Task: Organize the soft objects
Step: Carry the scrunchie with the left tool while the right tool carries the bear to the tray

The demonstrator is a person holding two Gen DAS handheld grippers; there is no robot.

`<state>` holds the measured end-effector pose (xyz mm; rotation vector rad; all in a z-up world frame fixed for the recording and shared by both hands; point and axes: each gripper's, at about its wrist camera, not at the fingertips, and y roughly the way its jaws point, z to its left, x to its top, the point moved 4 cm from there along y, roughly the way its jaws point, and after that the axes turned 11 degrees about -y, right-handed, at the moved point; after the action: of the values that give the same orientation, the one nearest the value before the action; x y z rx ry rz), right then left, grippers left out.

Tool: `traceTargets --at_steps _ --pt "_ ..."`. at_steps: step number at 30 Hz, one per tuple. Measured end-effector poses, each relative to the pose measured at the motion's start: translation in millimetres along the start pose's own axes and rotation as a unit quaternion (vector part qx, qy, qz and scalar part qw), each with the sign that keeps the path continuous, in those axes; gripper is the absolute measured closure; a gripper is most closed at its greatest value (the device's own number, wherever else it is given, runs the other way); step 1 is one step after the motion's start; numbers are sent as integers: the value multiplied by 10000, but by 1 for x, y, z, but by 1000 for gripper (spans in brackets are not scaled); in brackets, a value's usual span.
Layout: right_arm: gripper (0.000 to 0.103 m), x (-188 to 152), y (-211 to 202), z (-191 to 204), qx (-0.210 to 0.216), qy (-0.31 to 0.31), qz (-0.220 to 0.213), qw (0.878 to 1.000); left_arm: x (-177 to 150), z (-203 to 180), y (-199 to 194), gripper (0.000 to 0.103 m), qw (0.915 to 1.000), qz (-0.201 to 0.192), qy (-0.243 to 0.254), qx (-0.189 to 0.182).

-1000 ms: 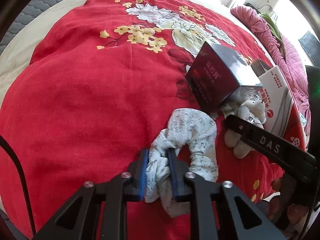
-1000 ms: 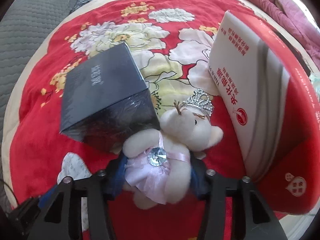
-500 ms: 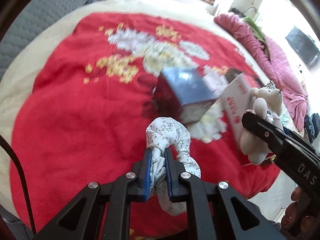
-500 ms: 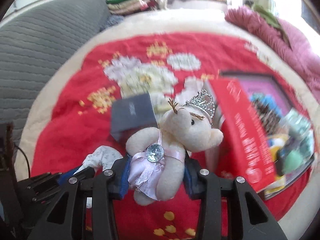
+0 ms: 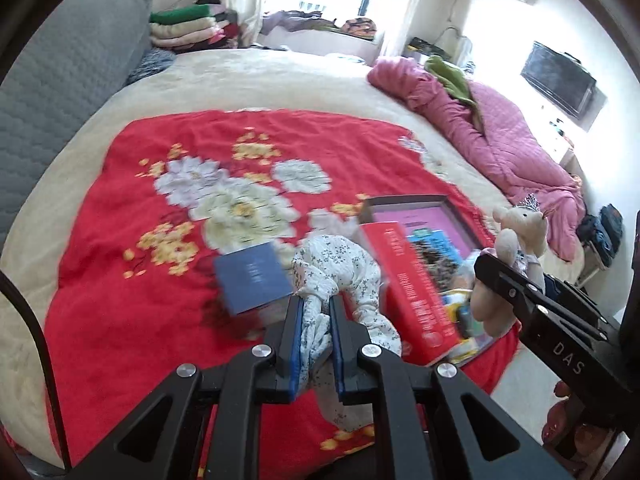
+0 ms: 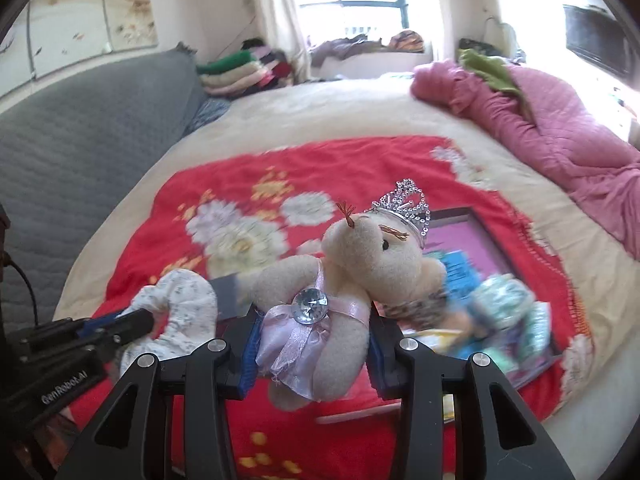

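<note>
I am seeing a white scrunchie (image 5: 340, 268) sprigged grey, a cream bear (image 6: 360, 272) wearing pink, and a red floral blanket (image 5: 160, 300).

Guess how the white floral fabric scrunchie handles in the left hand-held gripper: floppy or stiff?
Probably floppy: the white floral fabric scrunchie bunches thin between the left hand-held gripper pads and its free loop sags below. Likely light, since a narrow pinch carries it. It may swing when moved, so a snag seems possible.
</note>
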<state>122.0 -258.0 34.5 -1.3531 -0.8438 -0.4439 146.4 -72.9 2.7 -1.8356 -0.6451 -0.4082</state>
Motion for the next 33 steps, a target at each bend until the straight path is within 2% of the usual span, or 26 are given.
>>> traceTargets --at_steps 6,14,22,33 --pt "60 -4 -24 -55 -350 165 -173 9991 0 -46 7 90 9994 17 335 -79" --pt "60 -15 -42 -105 -605 407 -274 9970 -3 -92 20 90 9975 44 688 -151" --pt "60 -26 -41 -125 -645 438 -244 9967 -5 -137 36 90 9939 108 1070 -239" --pt "59 -39 -21 -132 -571 308 -53 9979 -6 -163 74 90 9915 384 1221 -249"
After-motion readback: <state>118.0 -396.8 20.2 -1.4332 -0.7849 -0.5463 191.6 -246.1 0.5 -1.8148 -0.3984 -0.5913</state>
